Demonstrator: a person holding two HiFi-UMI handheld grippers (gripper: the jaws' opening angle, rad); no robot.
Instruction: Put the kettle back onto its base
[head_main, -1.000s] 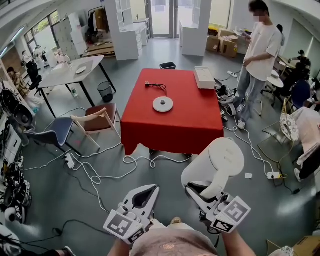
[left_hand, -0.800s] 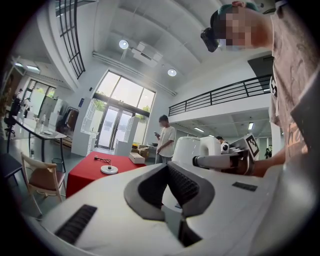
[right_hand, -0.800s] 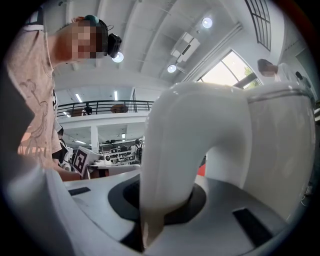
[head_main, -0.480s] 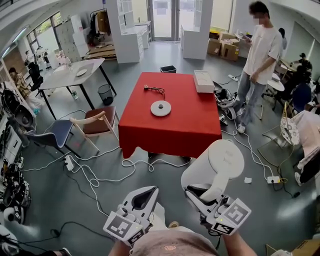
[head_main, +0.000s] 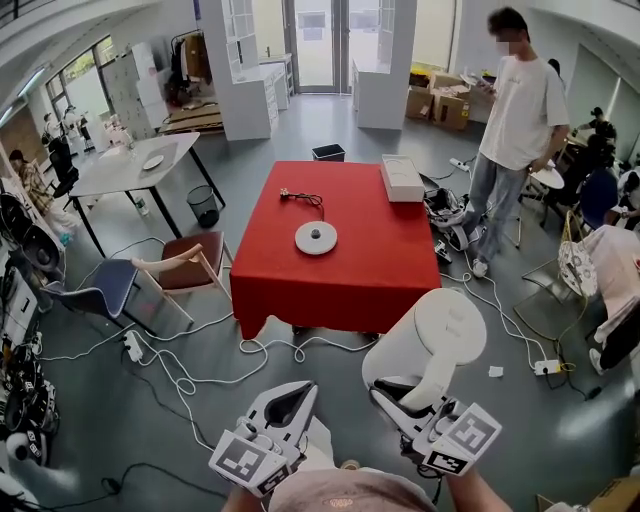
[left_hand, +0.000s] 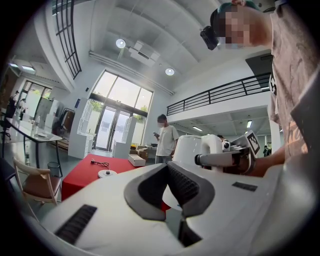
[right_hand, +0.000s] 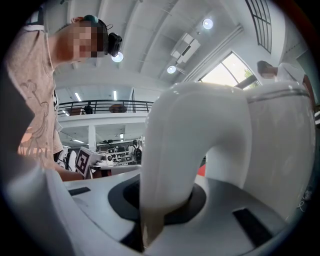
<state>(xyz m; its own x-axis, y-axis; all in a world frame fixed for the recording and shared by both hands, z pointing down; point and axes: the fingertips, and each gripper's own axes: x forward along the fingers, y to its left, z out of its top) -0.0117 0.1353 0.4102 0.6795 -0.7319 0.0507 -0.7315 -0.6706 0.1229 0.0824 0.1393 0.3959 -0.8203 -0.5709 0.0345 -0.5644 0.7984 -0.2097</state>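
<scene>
The white kettle (head_main: 430, 335) hangs in the air over the grey floor, short of the red table (head_main: 350, 275). My right gripper (head_main: 392, 388) is shut on its curved handle (right_hand: 175, 150), which fills the right gripper view between the jaws. The round white base (head_main: 316, 237) lies near the middle of the table, with its cord (head_main: 302, 196) trailing toward the far side; the left gripper view also catches the base (left_hand: 105, 173). My left gripper (head_main: 303, 390) is held level beside the kettle, its tips (left_hand: 167, 166) together with nothing between them.
A flat white box (head_main: 403, 178) lies at the table's far right corner. A person (head_main: 512, 130) stands to the right of the table. Loose cables (head_main: 200, 360) snake over the floor in front of it, and chairs (head_main: 175, 262) stand at its left.
Both grippers and the kettle have moved forward toward the red table, which now sits slightly lower and further left in the head view. Grips are unchanged.
</scene>
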